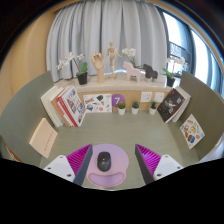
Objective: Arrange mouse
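Observation:
A dark computer mouse (pixel 103 161) lies on a round pink mouse pad (pixel 110 166) with a wrist rest, on the pale table. The pad and mouse stand between my two fingers, with a gap at each side. My gripper (pixel 111 160) is open; its magenta pads (pixel 78 158) show to the left and right of the mouse pad. Nothing is held.
Beyond the fingers, books and magazines (pixel 66 104) stand and lie in an arc across the table, with small potted plants (pixel 122 107), wooden figures (pixel 110 56) and white orchids (pixel 74 66) on a curved shelf before curtained windows.

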